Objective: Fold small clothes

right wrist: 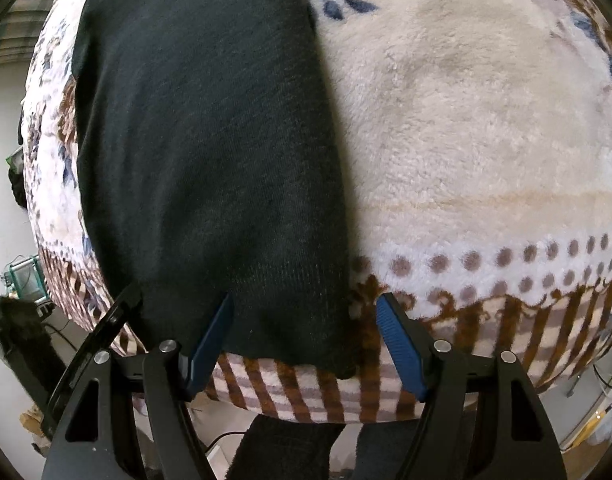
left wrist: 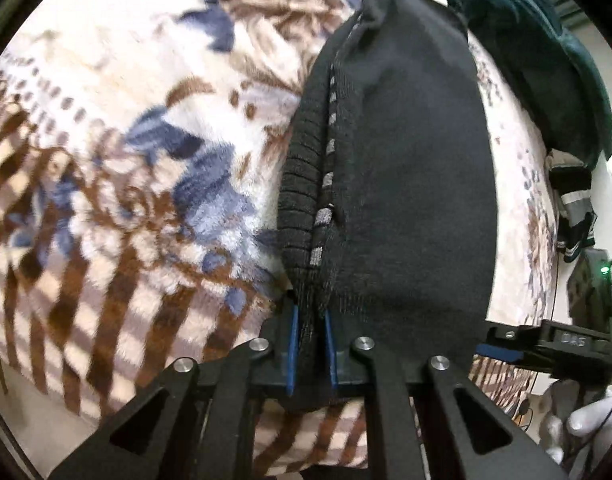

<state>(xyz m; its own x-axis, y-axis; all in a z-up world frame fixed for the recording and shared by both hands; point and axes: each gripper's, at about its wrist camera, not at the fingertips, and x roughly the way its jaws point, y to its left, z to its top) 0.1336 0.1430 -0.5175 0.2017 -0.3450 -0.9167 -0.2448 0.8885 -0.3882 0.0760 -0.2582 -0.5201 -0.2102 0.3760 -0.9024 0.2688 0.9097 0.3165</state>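
A black sock (left wrist: 410, 168) with a ribbed cuff and grey dashes lies lengthwise on a fleece blanket (left wrist: 126, 140). My left gripper (left wrist: 311, 350) is shut on the sock's near end, the fabric pinched between the blue pads (left wrist: 292, 352). In the right wrist view the same black sock (right wrist: 210, 152) stretches away over the blanket (right wrist: 486, 120). My right gripper (right wrist: 306, 320) is open, its blue pads (right wrist: 398, 344) wide apart around the sock's near end. The right gripper also shows at the right edge of the left wrist view (left wrist: 506, 350).
A dark teal garment (left wrist: 546, 52) and a striped black, grey and white garment (left wrist: 574, 208) lie at the blanket's far right. A device with a green light (left wrist: 594, 280) and cables sit past the blanket's right edge. The blanket's front edge is just under both grippers.
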